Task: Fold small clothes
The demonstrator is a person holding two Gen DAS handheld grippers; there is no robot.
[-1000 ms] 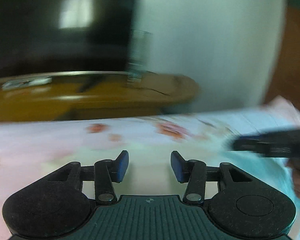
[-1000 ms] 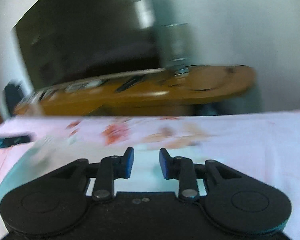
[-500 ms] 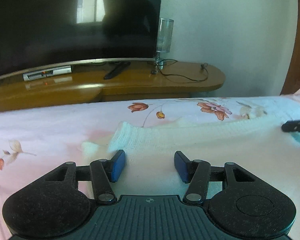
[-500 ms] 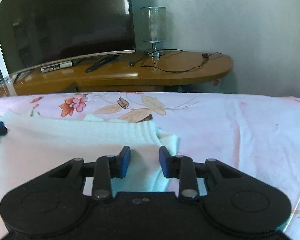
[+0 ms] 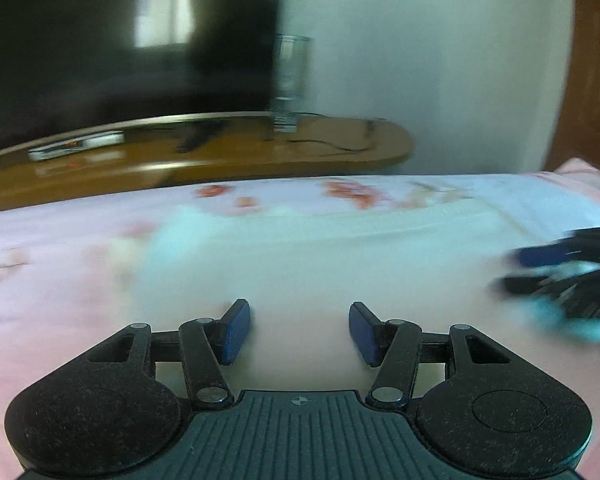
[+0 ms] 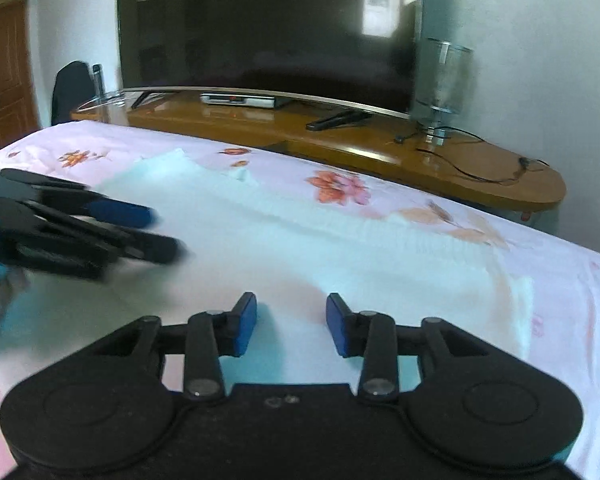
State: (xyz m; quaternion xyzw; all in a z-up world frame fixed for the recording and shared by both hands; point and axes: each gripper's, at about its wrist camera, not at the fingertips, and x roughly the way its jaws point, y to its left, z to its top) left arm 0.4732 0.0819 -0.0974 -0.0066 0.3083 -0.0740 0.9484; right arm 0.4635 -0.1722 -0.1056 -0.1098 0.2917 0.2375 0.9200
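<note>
A white knitted garment [image 6: 300, 248] lies flat on the pink floral bedsheet [image 6: 560, 292]; its ribbed hem runs along the far side. It also fills the middle of the blurred left wrist view [image 5: 300, 264]. My left gripper [image 5: 299, 332] is open and empty just above the garment's near part. My right gripper [image 6: 291, 328] is open and empty over the garment's right half. The left gripper shows at the left of the right wrist view [image 6: 112, 232]; the right gripper shows blurred at the right of the left wrist view [image 5: 560, 276].
A wooden TV stand [image 6: 420, 156] runs behind the bed with a large dark TV [image 6: 260, 28], a glass lamp [image 6: 440, 84], a remote [image 6: 336, 120] and cables. A wooden door [image 6: 4, 68] is at far left.
Both grippers have moved inward over the garment and toward each other. The right view has swung left. Both stay open and empty.
</note>
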